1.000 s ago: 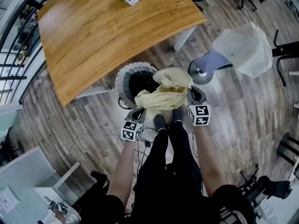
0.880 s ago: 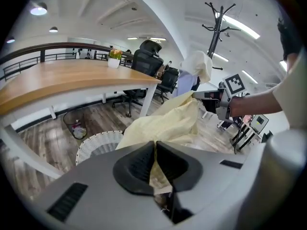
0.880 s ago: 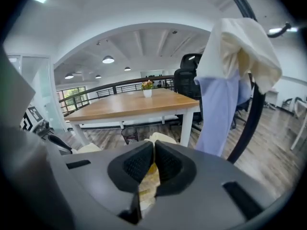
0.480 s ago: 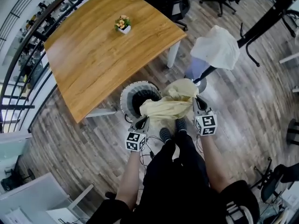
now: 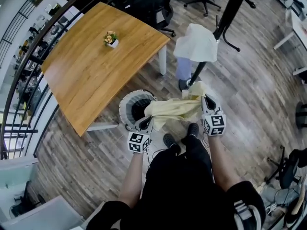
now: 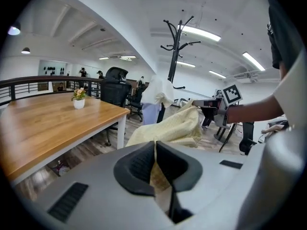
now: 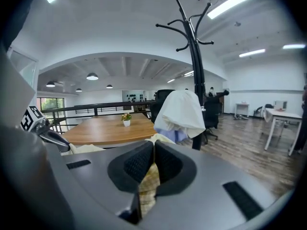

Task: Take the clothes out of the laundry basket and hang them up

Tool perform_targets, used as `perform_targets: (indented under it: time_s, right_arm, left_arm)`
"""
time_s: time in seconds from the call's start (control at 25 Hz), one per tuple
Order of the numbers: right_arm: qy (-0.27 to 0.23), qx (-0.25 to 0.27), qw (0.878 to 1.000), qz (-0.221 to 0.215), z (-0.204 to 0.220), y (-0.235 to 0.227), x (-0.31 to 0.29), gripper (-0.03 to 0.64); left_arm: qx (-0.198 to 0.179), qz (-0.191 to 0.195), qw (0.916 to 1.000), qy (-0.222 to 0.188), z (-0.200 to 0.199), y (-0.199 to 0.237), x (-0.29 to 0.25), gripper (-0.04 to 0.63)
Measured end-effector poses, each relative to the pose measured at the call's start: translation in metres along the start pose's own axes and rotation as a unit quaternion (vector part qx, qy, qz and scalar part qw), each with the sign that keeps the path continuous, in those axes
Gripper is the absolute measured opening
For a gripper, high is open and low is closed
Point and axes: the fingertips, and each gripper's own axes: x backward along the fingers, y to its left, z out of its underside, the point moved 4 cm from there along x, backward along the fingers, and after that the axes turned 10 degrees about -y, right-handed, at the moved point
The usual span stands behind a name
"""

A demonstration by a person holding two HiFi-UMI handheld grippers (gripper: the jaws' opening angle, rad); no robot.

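A pale yellow garment (image 5: 175,110) hangs stretched between my two grippers, lifted above the round white laundry basket (image 5: 134,110). My left gripper (image 5: 145,123) is shut on the garment's left edge, and yellow cloth (image 6: 158,174) shows pinched between its jaws. My right gripper (image 5: 206,101) is shut on the right edge, with checked yellow cloth (image 7: 148,183) between its jaws. The black coat stand (image 7: 192,56) rises just beyond, with a white garment (image 5: 195,43) and a bluish one (image 5: 183,67) hung on it.
A wooden table (image 5: 91,61) with a small flower pot (image 5: 111,39) stands left of the basket. Office chairs (image 5: 158,4) sit behind the table. A black railing (image 5: 29,66) runs along the left. The person's legs and shoes (image 5: 169,141) are below the garment.
Both grippers have risen with the yellow garment, pulling it out over the basket and spreading it wider. The view has tipped up, bringing the coat stand closer to the garment.
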Motion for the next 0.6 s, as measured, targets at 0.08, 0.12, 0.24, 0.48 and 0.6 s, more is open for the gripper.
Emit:
perform_targets:
  time_s: [0.08, 0.12, 0.24, 0.48, 0.6]
  right_arm:
    - [-0.008, -0.005, 1.0, 0.017, -0.004, -0.011, 0.011, 0.014]
    - [-0.013, -0.006, 1.0, 0.024, -0.007, -0.017, 0.017, 0.014]
    - [-0.022, -0.011, 0.999, 0.044, -0.011, -0.04, 0.031, 0.014]
    - [-0.04, -0.016, 0.996, 0.072, -0.024, -0.089, 0.048, 0.014]
    - [-0.049, -0.012, 0.996, 0.073, -0.033, -0.116, 0.053, 0.014]
  left_arm:
    - [-0.011, 0.014, 0.9998, -0.004, -0.011, -0.007, -0.008, 0.031]
    - [-0.017, 0.021, 0.9996, -0.007, -0.018, -0.011, -0.013, 0.029]
    - [-0.03, 0.037, 0.9987, -0.016, -0.034, -0.027, -0.028, 0.029]
    - [-0.045, 0.061, 0.9968, -0.024, -0.052, -0.062, -0.061, 0.029]
    - [-0.045, 0.059, 0.9968, -0.029, -0.056, -0.08, -0.077, 0.029]
